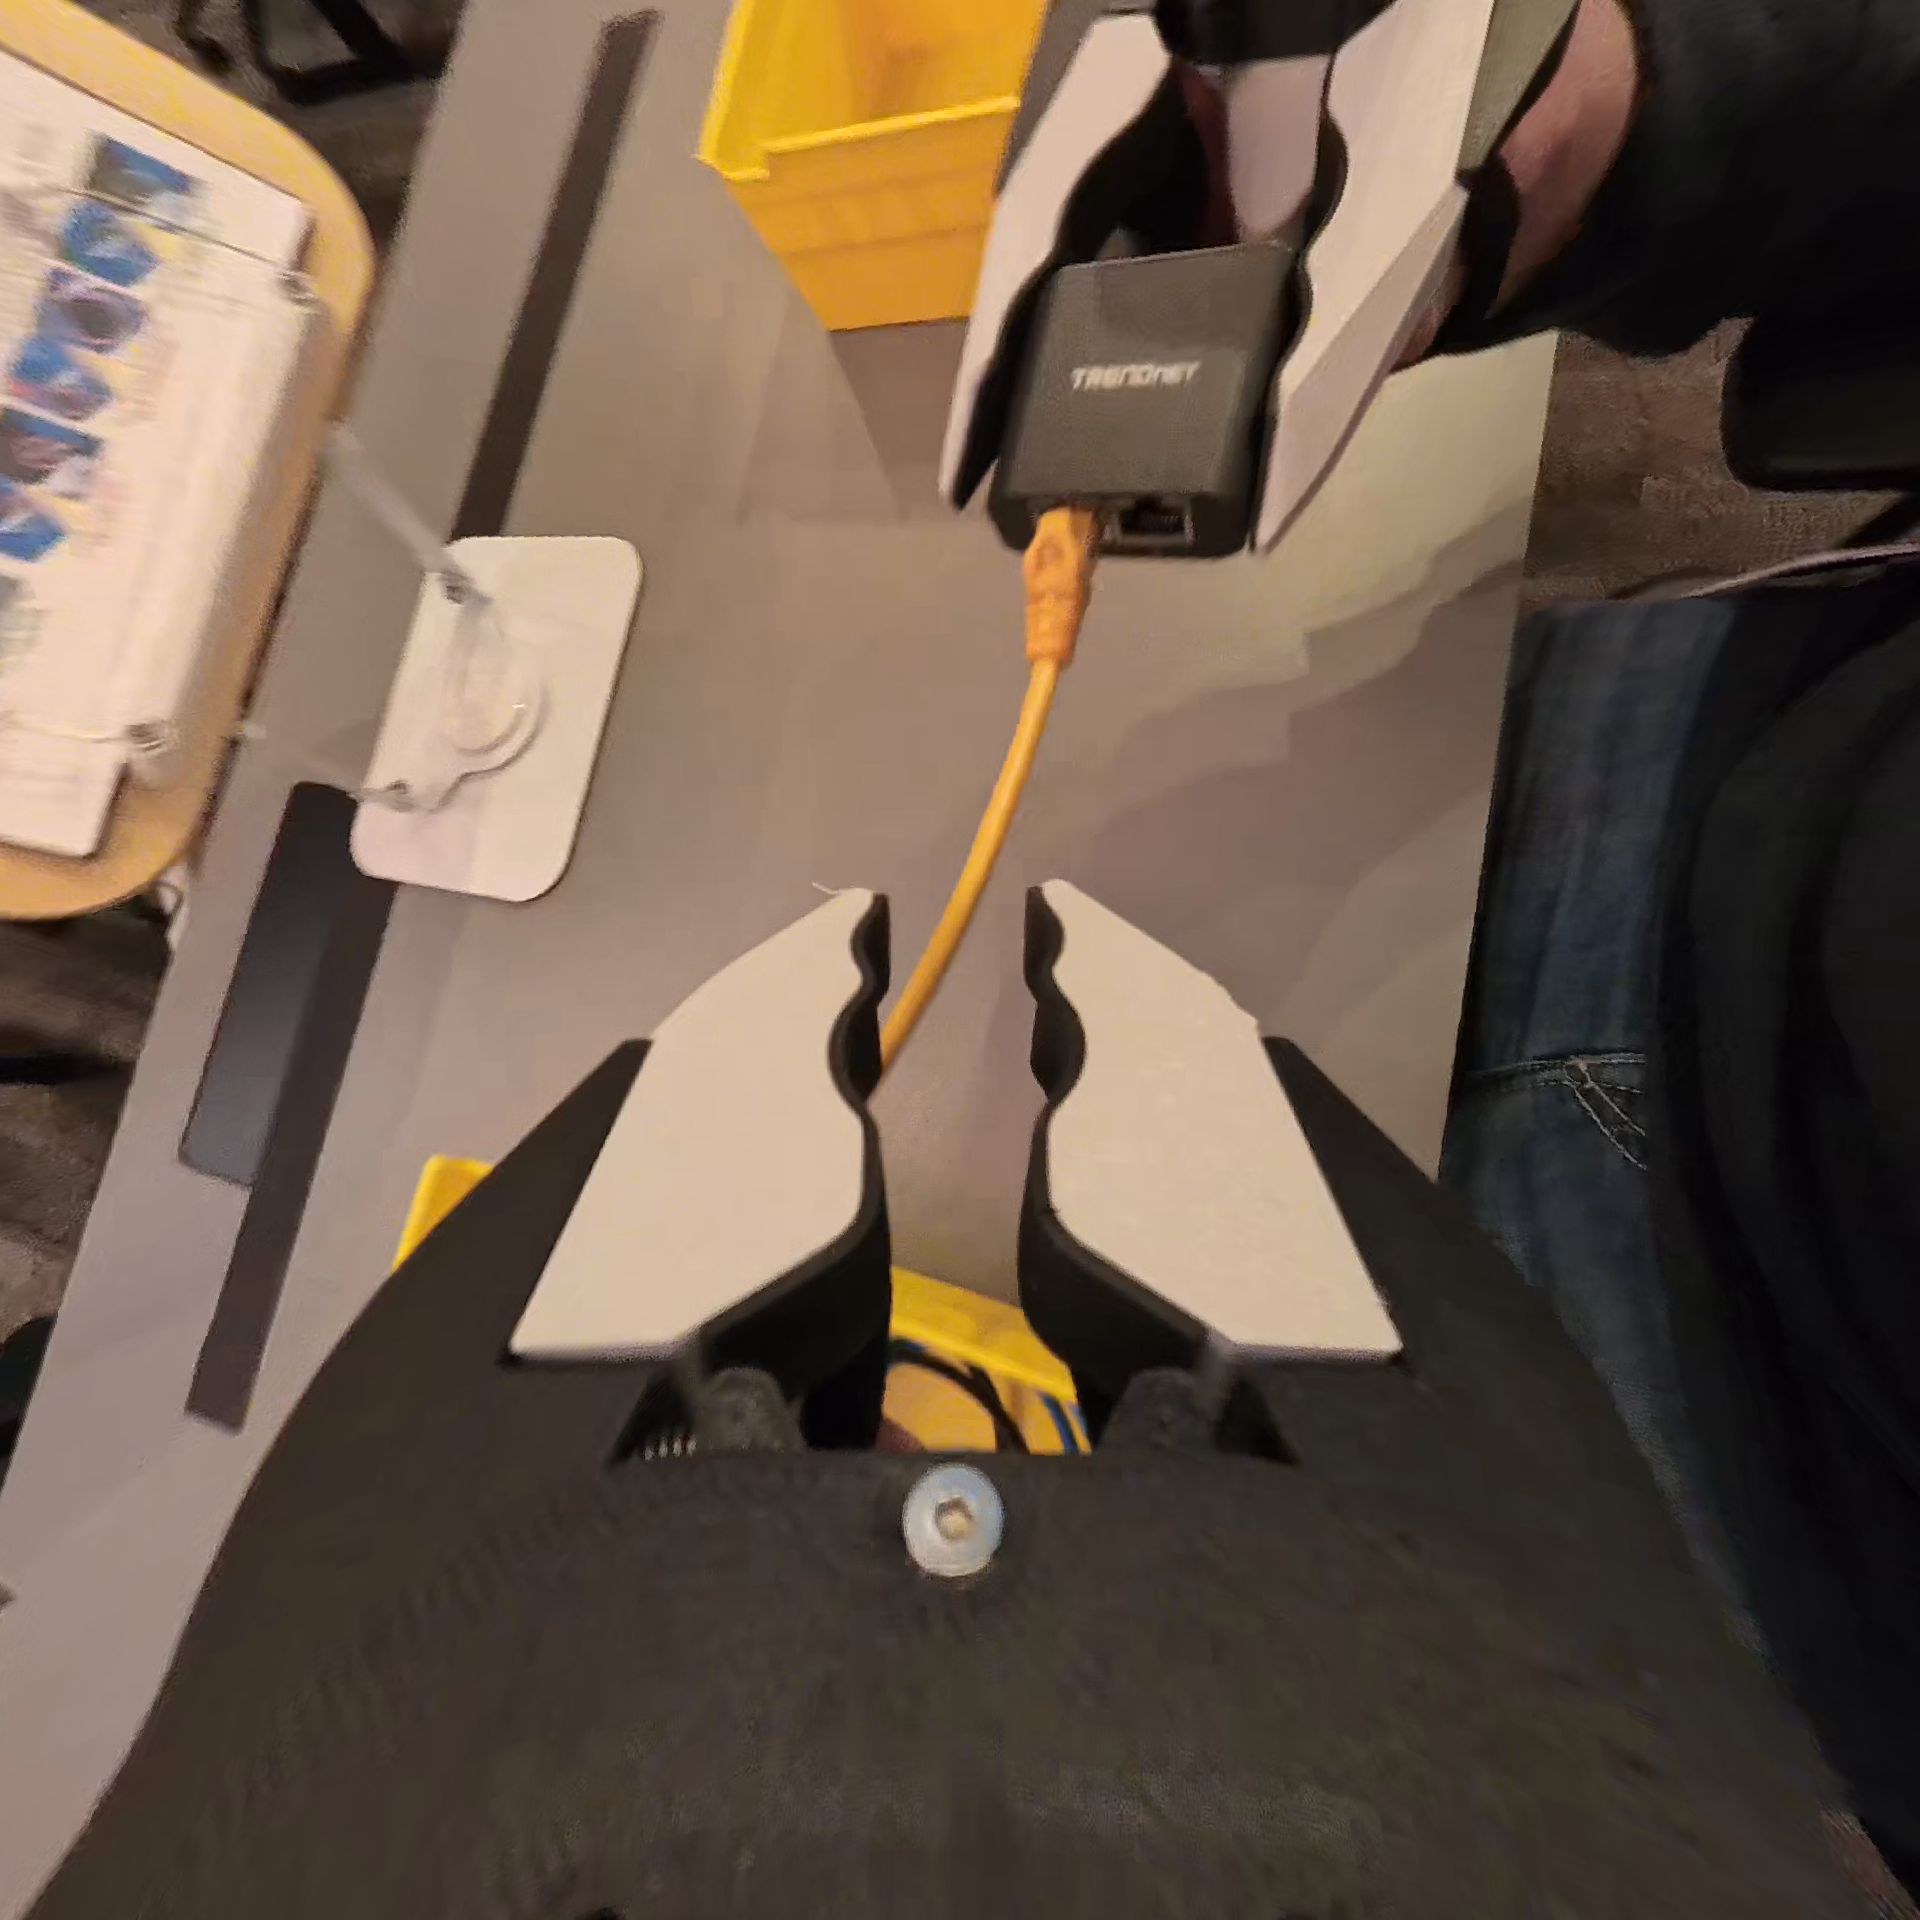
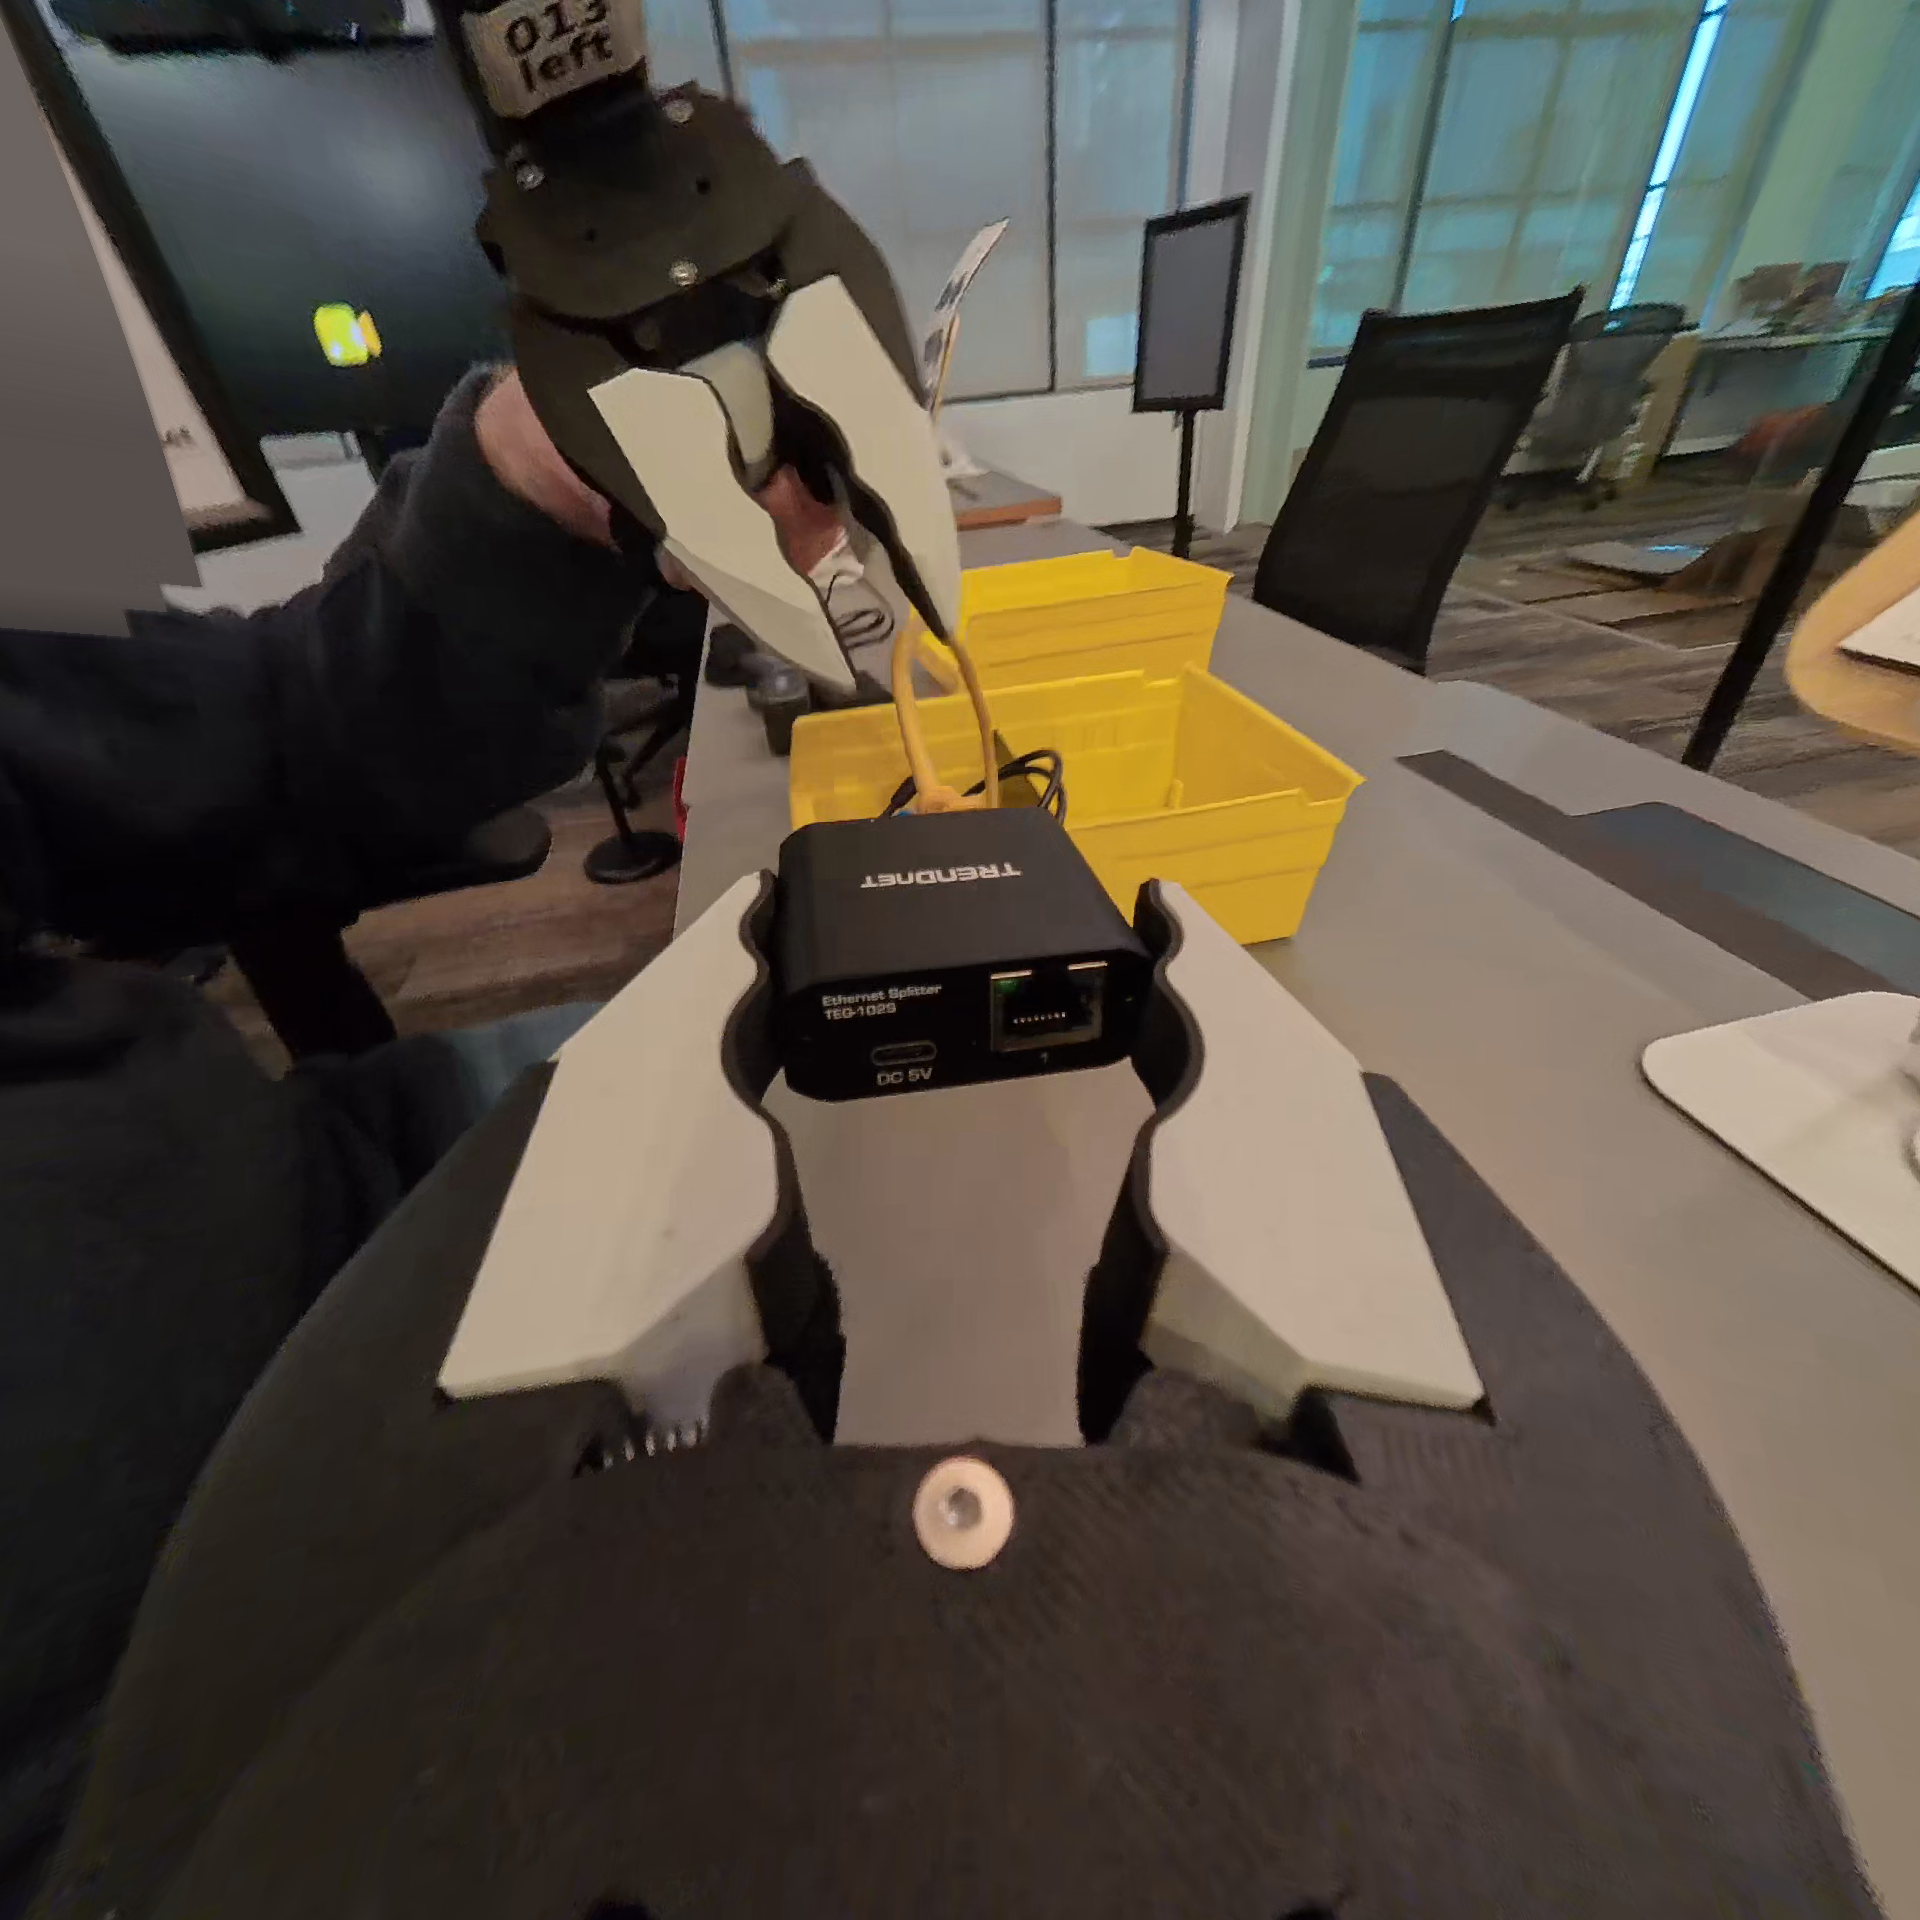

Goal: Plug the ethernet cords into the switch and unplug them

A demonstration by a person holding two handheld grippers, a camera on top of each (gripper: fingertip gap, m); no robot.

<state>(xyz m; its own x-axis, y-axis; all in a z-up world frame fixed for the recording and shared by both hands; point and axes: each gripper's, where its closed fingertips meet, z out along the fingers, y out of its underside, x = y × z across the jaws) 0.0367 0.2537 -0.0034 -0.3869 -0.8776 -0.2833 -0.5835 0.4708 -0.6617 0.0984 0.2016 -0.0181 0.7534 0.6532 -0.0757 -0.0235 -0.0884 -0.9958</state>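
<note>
While cabled, black boxy switch (image 2: 951, 940).

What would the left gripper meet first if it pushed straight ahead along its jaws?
Probably the orange ethernet cord, running between the open jaws of the left gripper toward the black switch. Depth is unclear.

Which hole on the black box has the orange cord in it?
The left port, filled by the orange cord; the port beside it is empty.
</note>
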